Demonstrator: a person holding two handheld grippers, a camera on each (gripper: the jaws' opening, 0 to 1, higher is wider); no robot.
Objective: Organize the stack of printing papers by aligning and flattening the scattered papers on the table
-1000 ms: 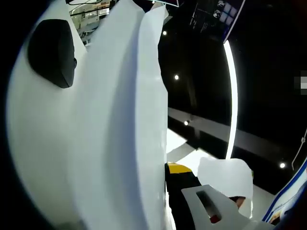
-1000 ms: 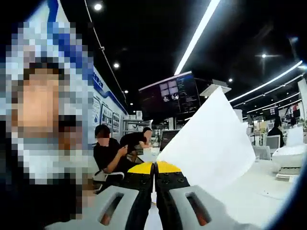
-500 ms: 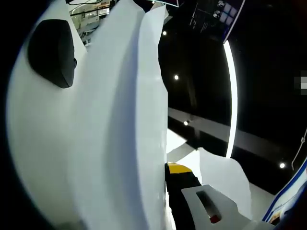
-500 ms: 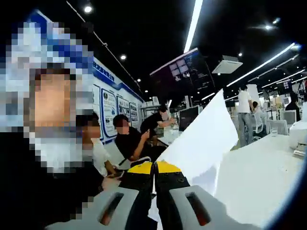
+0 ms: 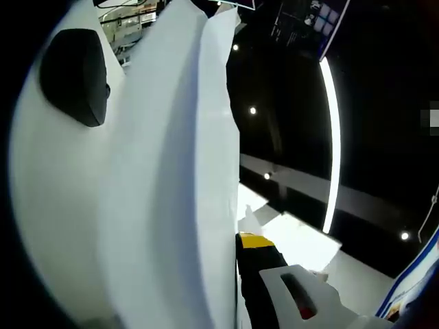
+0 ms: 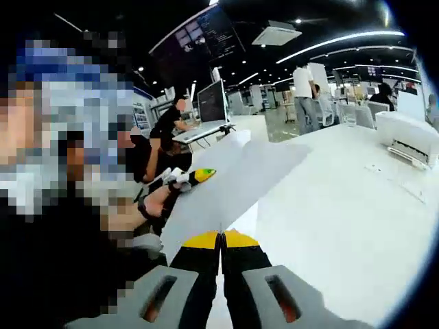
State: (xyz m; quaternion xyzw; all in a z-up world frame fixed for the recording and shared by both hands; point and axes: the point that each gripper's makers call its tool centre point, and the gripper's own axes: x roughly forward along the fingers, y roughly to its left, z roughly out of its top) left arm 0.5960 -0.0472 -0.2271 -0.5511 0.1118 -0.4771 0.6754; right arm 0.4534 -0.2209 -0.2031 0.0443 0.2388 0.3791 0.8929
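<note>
In the right gripper view, the right gripper [image 6: 221, 238] was seen rising from 6 o'clock, its yellow-tipped jaws pressed together on the near edge of a sheet of paper [image 6: 226, 186]. From the jaw tips the sheet was spread away toward 12 o'clock, lying low over the white table [image 6: 343, 205], with its far corner reaching toward 1 o'clock. At 9 o'clock of the jaws, a person's hand [image 6: 154, 202] was seen gripping the left gripper [image 6: 195, 177], whose yellow tip was set against the sheet's left edge. Farther off on the table, at 3 o'clock, a white printer [image 6: 408, 133] was placed, and seated and standing people were visible beyond. In the left gripper view, one yellow-tipped jaw was shown at 6 o'clock, with the paper stack [image 5: 164, 192] standing just beside it on its left and bulging up toward 12 o'clock; the second jaw was hidden behind the sheets, so it could not be told whether the jaws were clamped. A dark rounded object [image 5: 75, 75] was seen at 10 o'clock past the paper. A long ceiling light strip [image 5: 334, 144] was seen far beyond.
</note>
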